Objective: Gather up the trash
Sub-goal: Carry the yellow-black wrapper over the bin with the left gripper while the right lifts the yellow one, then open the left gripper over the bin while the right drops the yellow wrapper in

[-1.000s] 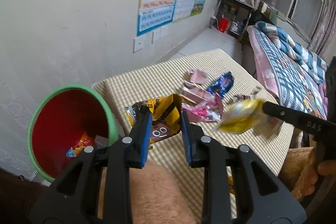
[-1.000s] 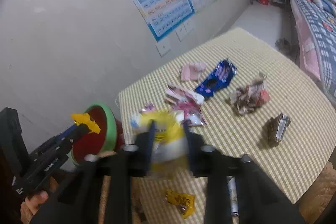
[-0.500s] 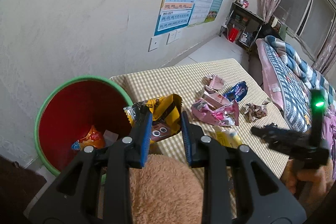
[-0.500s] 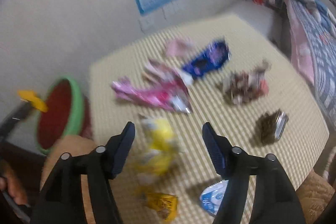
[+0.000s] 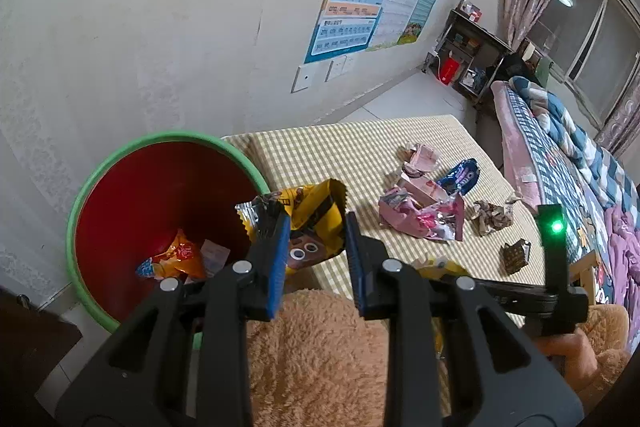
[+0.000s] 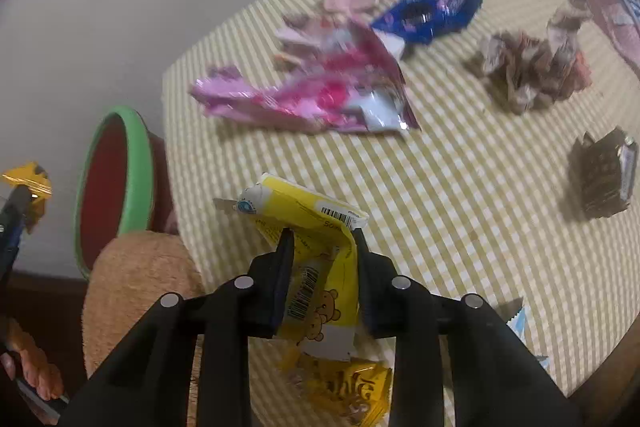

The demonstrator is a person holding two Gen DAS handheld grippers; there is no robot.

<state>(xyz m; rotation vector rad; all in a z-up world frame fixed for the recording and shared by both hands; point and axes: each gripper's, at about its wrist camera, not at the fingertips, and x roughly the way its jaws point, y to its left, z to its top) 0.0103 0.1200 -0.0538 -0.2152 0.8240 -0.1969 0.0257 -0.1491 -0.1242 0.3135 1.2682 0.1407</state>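
Yellow barcoded bear wrapper (image 6: 320,259) between closing right gripper (image 6: 324,239), left gripper (image 5: 314,223) clenching yellow-black googly-eyed wrapper (image 5: 316,223)

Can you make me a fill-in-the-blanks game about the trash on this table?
1. The bin is red inside with a ____ rim.
2. The left gripper holds a yellow and ____ wrapper.
3. The wrapper between the right gripper's jaws shows cartoon ____.
4. The tablecloth has a ____ pattern.

Missing words: green; black; bears; checked
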